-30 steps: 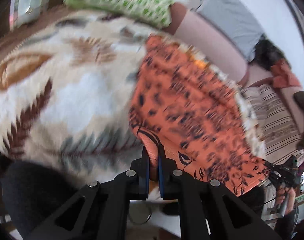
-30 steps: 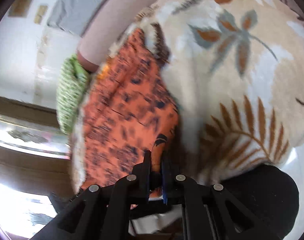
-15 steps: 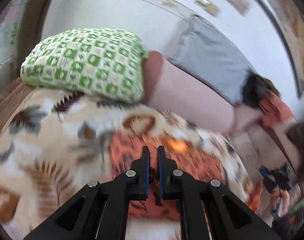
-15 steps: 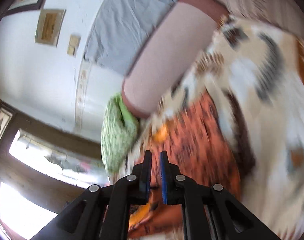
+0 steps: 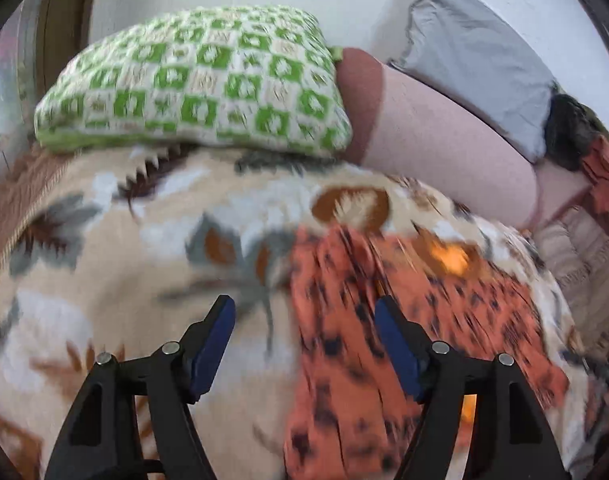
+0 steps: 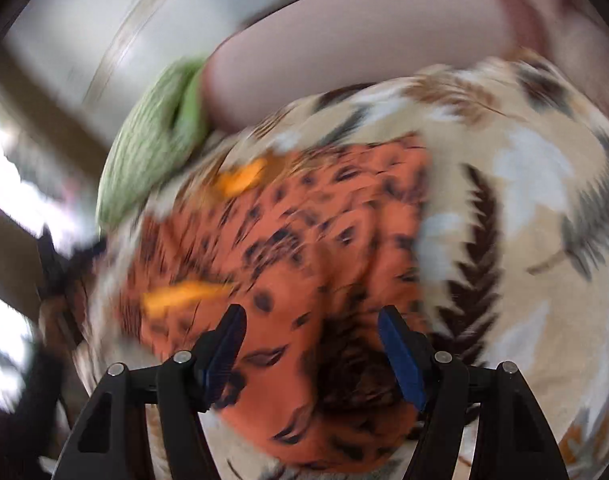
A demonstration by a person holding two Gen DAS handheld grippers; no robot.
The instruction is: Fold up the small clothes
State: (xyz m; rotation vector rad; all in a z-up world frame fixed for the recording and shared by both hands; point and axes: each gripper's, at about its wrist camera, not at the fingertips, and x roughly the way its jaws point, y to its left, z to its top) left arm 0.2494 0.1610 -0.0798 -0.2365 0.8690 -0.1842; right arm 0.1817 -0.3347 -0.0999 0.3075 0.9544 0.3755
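Both sets of jaws just opened wide, nothing pinched: left gripper (image 5: 304, 340) & right gripper (image 6: 312, 344) above orange black-spotted small garment (image 6: 304, 248), lying on cream leaf-print fleece blanket (image 5: 104, 280). Next: probably smooth fold flat, check edges aligned w/o dragging, before regripping.

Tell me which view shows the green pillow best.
Left wrist: the green pillow is sharp, its checked face nearly whole, lying on the blanket's far edge. The right wrist view shows it only edge-on and blurred.
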